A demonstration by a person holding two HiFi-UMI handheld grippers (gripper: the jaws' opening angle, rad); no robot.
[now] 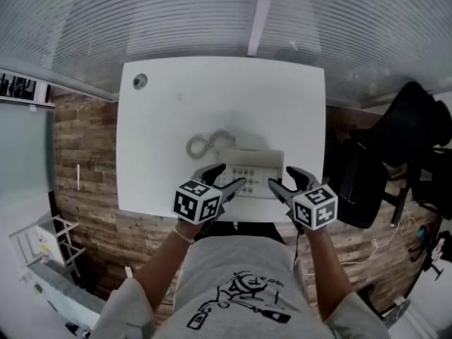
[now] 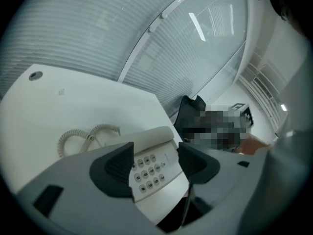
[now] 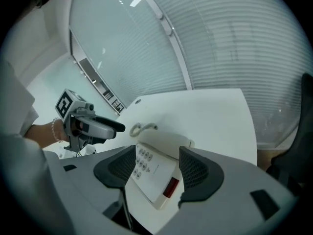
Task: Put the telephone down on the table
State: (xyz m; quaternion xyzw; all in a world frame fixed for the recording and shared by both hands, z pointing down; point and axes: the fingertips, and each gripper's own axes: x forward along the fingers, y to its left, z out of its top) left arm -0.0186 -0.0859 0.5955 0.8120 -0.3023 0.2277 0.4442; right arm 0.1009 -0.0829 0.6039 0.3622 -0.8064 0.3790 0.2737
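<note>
White table (image 1: pixel 162 119) smooth, bare at left and far side. Left gripper (image 1: pixel 231 176) at phone's left end, jaws wide apart, holding nothing. Telephone (image 1: pixel 251 164) rests near the table's near edge: pale boxy plastic, keypad, coiled cord (image 1: pixel 201 145) behind. Right gripper (image 1: pixel 281 177) equally wide, empty.

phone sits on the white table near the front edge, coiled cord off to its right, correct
Not quite. The coiled cord lies to the left of the telephone, not its right; the head view shows it. The telephone does sit on the white table near the front edge.
</note>
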